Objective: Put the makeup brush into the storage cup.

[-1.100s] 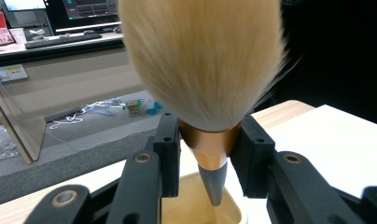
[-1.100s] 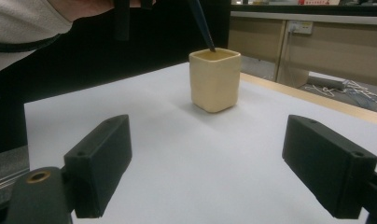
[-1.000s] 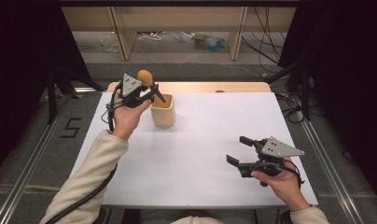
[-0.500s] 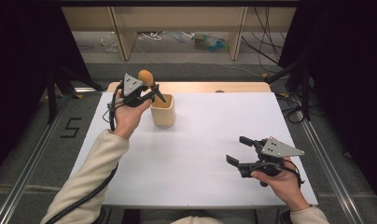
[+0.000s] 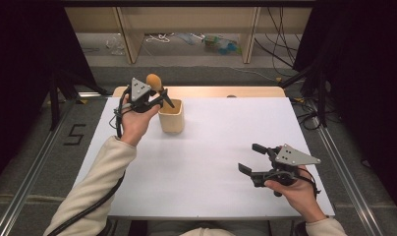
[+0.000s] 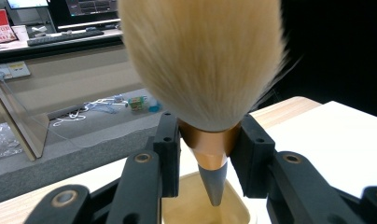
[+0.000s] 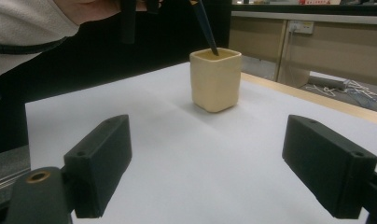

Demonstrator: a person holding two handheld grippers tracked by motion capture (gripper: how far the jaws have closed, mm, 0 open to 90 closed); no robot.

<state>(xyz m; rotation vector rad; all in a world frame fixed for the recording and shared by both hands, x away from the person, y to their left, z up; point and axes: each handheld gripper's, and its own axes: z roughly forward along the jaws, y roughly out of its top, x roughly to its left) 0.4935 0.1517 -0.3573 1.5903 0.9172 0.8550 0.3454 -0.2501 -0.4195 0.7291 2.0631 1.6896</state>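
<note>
1. Presently, the left gripper is clamped on the copper ferrule of a fluffy tan-bristled makeup brush, bristles up, dark handle tip just inside the square cream holder cup, evidently so it will stand upright.
2. The right gripper rests well apart, jaws spread, empty, apparently idle.

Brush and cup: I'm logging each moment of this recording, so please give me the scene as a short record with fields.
held thing: brush, bristles up, handle tip pointing down into the cup
grip: left gripper shut on the brush's copper collar
cup: cream cup, upright on the white table, near its far left
right gripper: right gripper, jaws open, nothing between them, low over the table's near right
brush status: not yet let go into the cup
</note>
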